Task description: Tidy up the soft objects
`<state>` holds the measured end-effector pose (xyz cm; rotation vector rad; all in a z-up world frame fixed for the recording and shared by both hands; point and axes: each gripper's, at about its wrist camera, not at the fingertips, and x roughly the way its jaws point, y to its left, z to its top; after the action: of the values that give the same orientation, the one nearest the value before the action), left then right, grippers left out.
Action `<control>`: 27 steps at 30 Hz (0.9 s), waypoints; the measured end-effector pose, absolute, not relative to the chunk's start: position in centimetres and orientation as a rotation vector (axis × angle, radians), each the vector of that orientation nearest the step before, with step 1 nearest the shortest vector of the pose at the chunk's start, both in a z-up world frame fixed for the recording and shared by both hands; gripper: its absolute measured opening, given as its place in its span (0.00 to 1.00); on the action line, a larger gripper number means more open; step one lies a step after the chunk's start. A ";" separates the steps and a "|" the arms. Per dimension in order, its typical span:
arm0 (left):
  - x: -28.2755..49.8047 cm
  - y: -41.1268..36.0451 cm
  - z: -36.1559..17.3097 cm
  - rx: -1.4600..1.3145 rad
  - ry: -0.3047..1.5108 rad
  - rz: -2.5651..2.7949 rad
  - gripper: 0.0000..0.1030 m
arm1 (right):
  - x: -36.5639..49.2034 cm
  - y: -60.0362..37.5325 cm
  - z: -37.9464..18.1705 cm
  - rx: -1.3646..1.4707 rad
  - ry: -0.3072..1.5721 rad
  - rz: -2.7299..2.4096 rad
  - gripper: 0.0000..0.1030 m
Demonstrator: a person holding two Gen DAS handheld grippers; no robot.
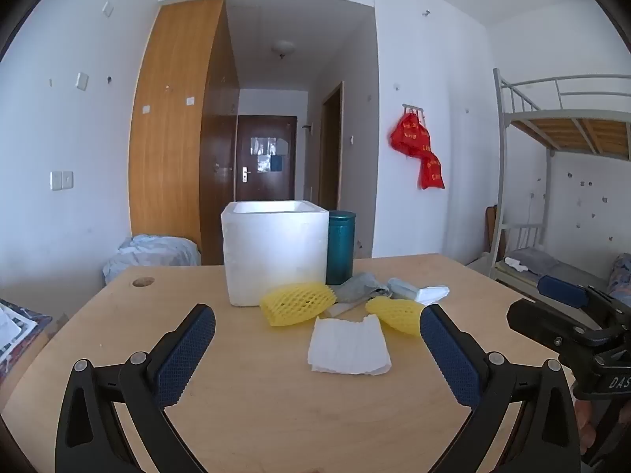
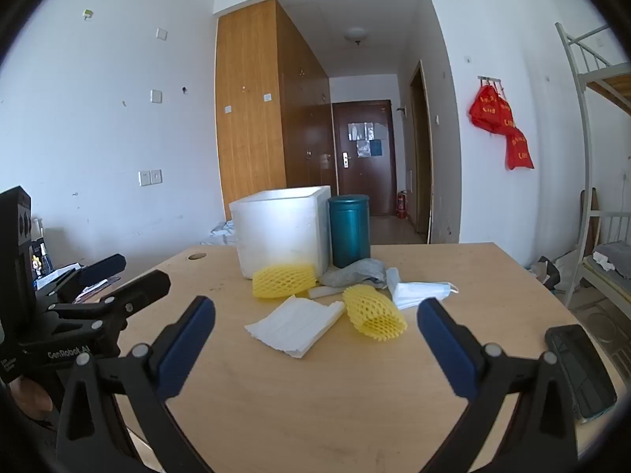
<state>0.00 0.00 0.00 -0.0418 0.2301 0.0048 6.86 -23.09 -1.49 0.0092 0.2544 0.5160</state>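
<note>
Dormitory room with a wardrobe, a hallway door and a bunk bed; a wooden desk (image 1: 244, 394) carries all the task items.

White foam box (image 1: 276, 252): stands near the far edge of the desk, open at the top. Its interior is hidden from both views, so its contents cannot be told. A teal canister (image 1: 341, 246) stands just beside it on the right.

Soft objects, all on the desk in front of the box, none visibly sorted:
- white folded sheet (image 1: 349, 345), nearest the grippers;
- yellow foam net sleeve (image 1: 297, 302), touching the box front;
- second yellow net sleeve (image 1: 396, 313), to the right;
- grey cloth (image 1: 361, 289), partly covered;
- white face mask (image 2: 422, 291), hard to make out.

Left gripper (image 1: 317, 351) and right gripper (image 2: 315, 345): fingers spread fully, nothing between them, short of the objects.

A dark phone (image 2: 579, 370) lies at the right edge.

Judgement: task at its start; every item remains.
</note>
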 end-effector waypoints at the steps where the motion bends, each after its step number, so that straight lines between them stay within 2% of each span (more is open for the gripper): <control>1: 0.0 0.0 0.0 -0.043 0.232 0.006 1.00 | 6.8 -23.1 -1.5 0.009 0.251 0.516 1.00; 27: -0.7 0.7 1.0 -0.074 0.183 0.010 1.00 | 6.5 -23.4 -1.0 0.017 0.219 0.513 1.00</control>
<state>-0.70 0.73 1.04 -0.0736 0.1834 0.0103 6.51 -23.36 -1.01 0.0172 0.2193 0.5128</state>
